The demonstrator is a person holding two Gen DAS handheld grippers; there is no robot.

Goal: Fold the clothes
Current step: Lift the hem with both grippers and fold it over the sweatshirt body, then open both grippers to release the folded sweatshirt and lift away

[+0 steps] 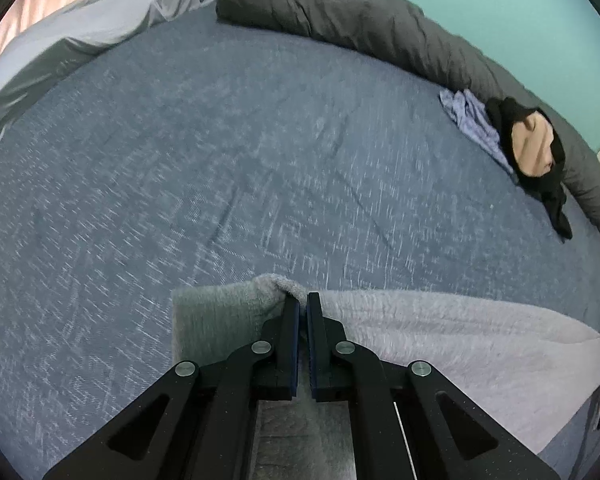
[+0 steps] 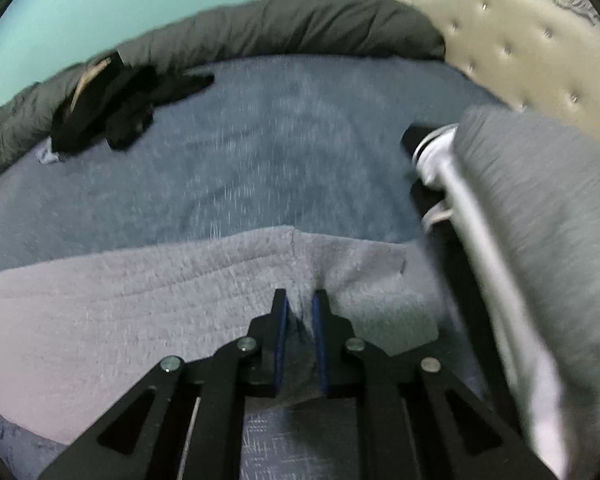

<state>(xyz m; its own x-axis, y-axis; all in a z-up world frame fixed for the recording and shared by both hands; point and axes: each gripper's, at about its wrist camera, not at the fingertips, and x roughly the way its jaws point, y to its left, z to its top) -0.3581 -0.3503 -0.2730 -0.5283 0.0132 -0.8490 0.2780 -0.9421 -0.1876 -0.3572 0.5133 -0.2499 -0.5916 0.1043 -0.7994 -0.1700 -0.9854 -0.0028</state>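
A pale grey fleecy garment lies along the near edge of the blue bedsheet. My left gripper is shut on its left upper edge, where the fabric bunches over the fingertips and a corner hangs down to the left. In the right wrist view the same garment spreads to the left, and my right gripper is shut on its right edge with cloth pinched between the blue pads. The cloth between the two grippers is held a little above the sheet.
A rolled dark grey duvet lines the far side by the teal wall. Black and lilac clothes lie beside it. A grey pillow sits far left. A stack of folded grey and white items and a tufted headboard are at right.
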